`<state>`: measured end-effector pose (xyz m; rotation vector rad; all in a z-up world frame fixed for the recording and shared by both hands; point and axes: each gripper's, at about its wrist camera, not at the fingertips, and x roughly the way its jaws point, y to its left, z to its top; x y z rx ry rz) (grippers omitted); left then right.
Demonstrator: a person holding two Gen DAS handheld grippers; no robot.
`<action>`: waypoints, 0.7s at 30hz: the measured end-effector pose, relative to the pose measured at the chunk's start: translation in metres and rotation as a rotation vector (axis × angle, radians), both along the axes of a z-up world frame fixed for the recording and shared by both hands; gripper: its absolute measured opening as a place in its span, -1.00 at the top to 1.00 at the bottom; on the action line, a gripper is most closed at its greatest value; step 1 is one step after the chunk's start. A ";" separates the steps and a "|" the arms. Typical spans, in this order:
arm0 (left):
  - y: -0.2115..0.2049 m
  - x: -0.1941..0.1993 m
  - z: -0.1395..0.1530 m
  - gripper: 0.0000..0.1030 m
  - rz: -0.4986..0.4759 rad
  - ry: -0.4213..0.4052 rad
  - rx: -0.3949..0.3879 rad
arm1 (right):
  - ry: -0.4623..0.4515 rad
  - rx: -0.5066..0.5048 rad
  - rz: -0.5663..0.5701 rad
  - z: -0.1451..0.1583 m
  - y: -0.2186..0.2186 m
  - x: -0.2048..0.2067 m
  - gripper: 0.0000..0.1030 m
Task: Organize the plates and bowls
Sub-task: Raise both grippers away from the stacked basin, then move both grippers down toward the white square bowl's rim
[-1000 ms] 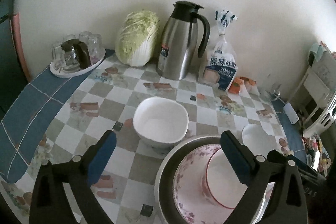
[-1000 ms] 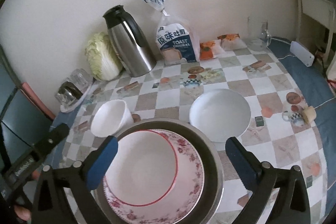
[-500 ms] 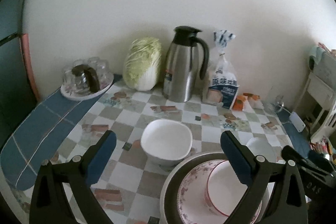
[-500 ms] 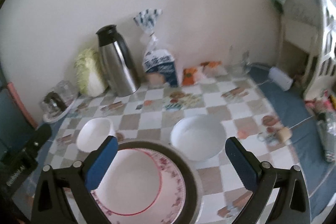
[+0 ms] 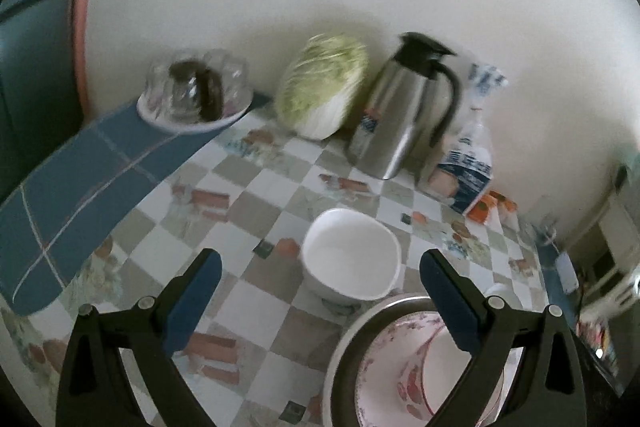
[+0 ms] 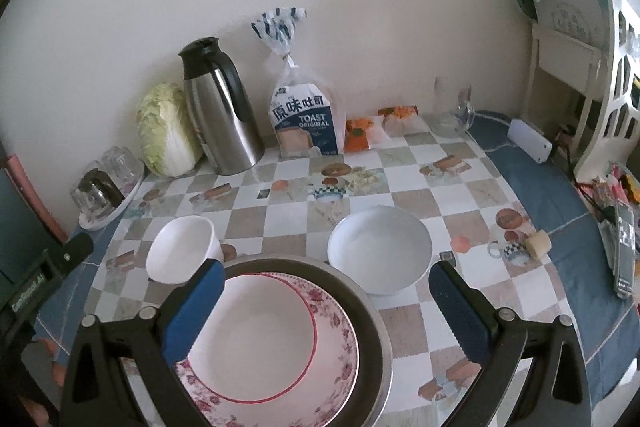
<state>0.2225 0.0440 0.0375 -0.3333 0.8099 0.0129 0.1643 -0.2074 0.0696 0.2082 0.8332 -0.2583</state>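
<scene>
Here the metal basin [image 6: 372,311] holds a floral plate [image 6: 340,339] with a red-rimmed bowl [image 6: 256,339] on it; its near edge is cut off. Behind it stand a deep white bowl [image 6: 182,255] and a wide white bowl [image 6: 380,251]. The left gripper [image 5: 320,287] and right gripper [image 6: 326,291] hover spread, empty. The left view is blurred.

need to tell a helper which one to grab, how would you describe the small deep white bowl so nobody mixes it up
Find the big metal basin at the table's near edge. The small white bowl sits just behind its left rim. It is deeper and narrower than the wide shallow white bowl on the right, and plain, unlike the floral plate.
</scene>
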 end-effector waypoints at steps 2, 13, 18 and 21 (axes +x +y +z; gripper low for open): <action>0.013 0.008 0.001 -0.93 0.033 0.037 -0.045 | 0.027 0.015 0.001 0.009 -0.003 0.004 -1.00; 0.021 0.036 0.036 -0.93 0.058 -0.002 -0.052 | 0.049 -0.013 0.098 0.089 0.008 0.039 -1.00; 0.027 0.051 0.021 -0.93 0.090 0.059 -0.057 | 0.142 0.056 0.118 0.113 0.009 0.058 -0.99; 0.028 0.057 0.003 -0.93 0.070 0.088 -0.077 | 0.152 -0.011 0.133 0.135 0.012 0.056 -0.99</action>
